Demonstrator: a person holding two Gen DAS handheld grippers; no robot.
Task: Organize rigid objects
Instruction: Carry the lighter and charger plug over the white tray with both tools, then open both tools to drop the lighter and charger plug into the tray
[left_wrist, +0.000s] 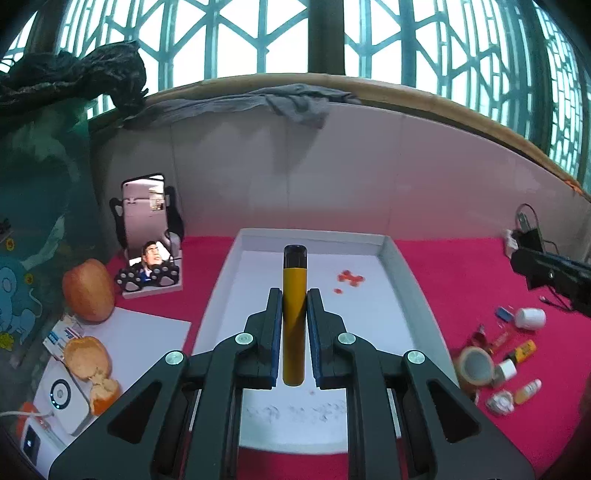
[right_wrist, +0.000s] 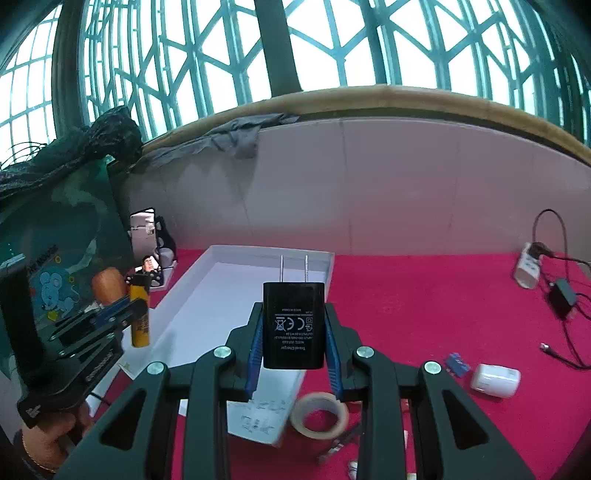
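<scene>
Yellow stick (left_wrist: 294, 321) clamped upright in left gripper (left_wrist: 294, 295) — above white tray (left_wrist: 399, 273)

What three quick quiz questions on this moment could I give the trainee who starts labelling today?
1. True or false: the left gripper is empty.
2. The right gripper is shut on: A tape roll, B black charger, C white bottle?
3. Fill in: the small red bits lie inside the white ____.

Key: 1 false, it is shut on the yellow tube; 2 B; 3 tray.
</scene>
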